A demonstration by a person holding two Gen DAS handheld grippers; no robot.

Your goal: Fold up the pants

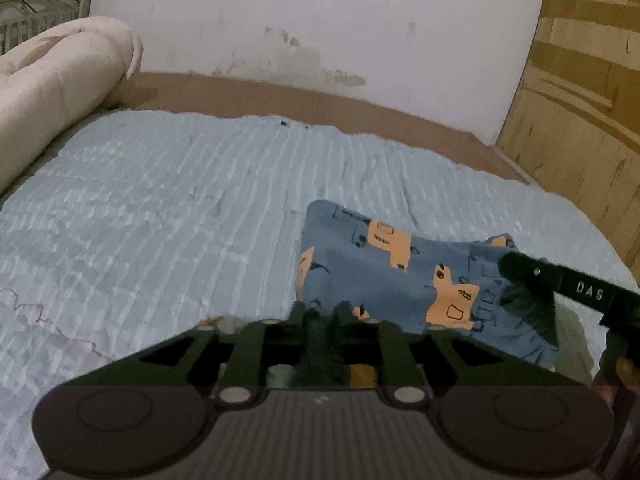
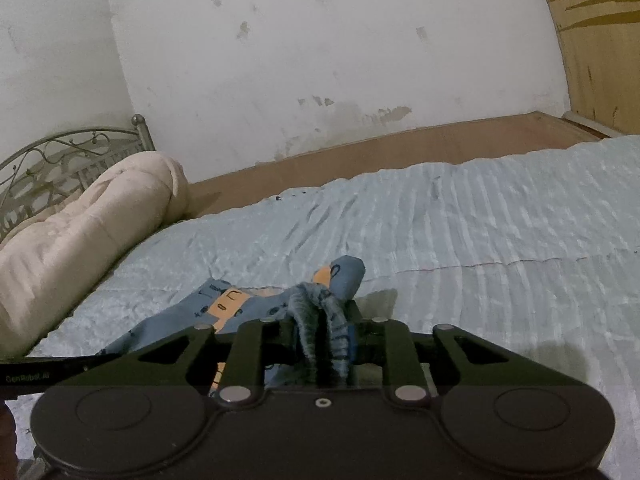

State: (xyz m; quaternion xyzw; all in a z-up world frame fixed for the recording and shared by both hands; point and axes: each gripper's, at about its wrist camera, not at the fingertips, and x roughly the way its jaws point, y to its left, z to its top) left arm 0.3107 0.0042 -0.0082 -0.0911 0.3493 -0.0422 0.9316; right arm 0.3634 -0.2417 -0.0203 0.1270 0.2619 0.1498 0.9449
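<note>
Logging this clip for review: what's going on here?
A person is folding small blue pants with orange prints on a bed, a handheld gripper in each hand. The right gripper is shut on a bunched, ribbed edge of the pants, lifting it off the bedspread. The left gripper is closed at the near edge of the fabric and appears to pinch it too. The pants are partly doubled over, not yet a neat fold. A rolled cream blanket lies by the headboard.

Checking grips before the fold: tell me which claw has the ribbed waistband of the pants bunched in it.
The right claw: ribbed blue elastic of the pants bunches between its fingers. The left claw pinches a flat printed edge instead.
</note>
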